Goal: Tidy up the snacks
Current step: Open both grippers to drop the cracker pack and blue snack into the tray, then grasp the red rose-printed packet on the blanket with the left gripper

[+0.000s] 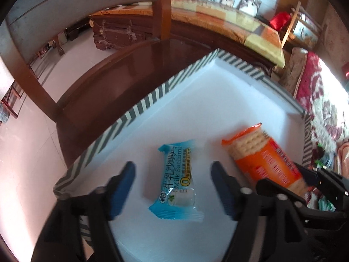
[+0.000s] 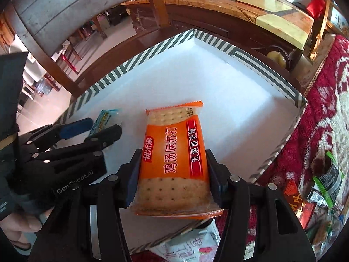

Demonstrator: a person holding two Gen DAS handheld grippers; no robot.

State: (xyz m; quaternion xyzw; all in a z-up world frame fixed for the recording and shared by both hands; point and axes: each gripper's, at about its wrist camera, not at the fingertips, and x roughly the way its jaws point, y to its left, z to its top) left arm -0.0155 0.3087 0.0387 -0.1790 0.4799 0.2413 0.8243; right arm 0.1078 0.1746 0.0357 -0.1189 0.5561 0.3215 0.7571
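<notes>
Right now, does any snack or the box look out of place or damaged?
Nothing looks damaged. The blue Sachima packet lies flat inside the striped box, intact. The orange cracker pack sits between the right tool pads. More snacks lie loose outside on the red blanket.

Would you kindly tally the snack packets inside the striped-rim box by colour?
Blue Milk Sachima packet: 1
Orange soda cracker packet: 1
Total inside the striped-rim box: 2

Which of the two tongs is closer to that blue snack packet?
Left. The left tongs stand open astride the blue snack packet without touching it; the right tongs are off to its side, around the orange cracker pack.
</notes>
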